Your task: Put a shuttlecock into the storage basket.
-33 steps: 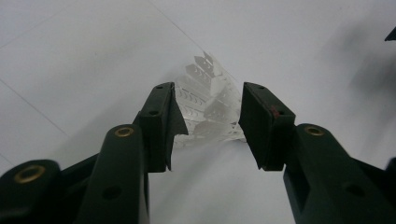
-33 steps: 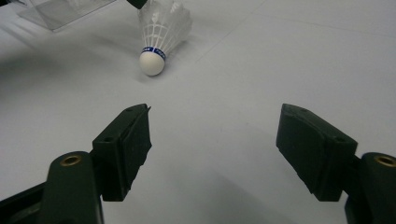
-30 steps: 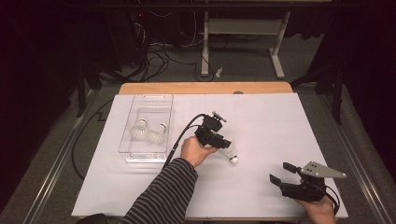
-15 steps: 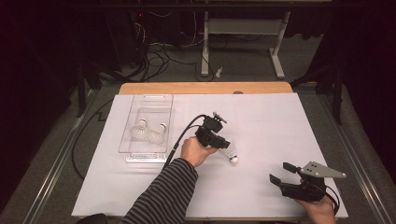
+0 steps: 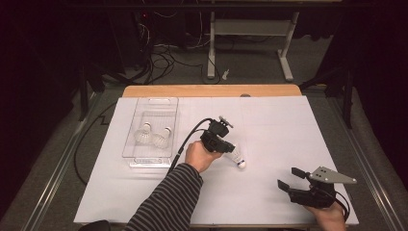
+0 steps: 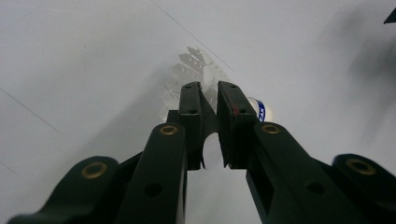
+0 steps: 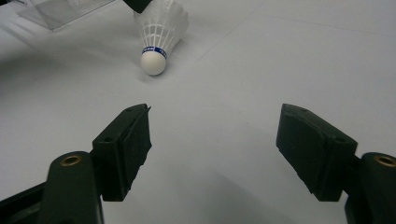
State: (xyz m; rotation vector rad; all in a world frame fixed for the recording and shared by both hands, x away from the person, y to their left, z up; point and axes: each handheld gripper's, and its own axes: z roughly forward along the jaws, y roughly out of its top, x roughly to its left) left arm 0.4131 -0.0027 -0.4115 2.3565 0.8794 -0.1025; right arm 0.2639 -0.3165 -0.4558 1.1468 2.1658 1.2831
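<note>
Jaws of the left gripper [image 5: 230, 147] have just been closing and now pinch the feather skirt of a white shuttlecock with a blue-banded cork tip [image 5: 237, 159], which lies near the middle of the white paper-covered tabletop [image 5: 279, 125], cork pointing toward the near right corner. Near that corner the right gripper [image 5: 287, 178] rests with jaws spread wide, holding nothing. Toward the left edge, a clear plastic tray [image 5: 153, 107] holds two more white shuttlecocks [image 5: 153, 136].

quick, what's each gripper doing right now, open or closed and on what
Left gripper: has just been closing, fingers now pinching the feather skirt of the shuttlecock on the table.
Right gripper: open, holding nothing.
</note>
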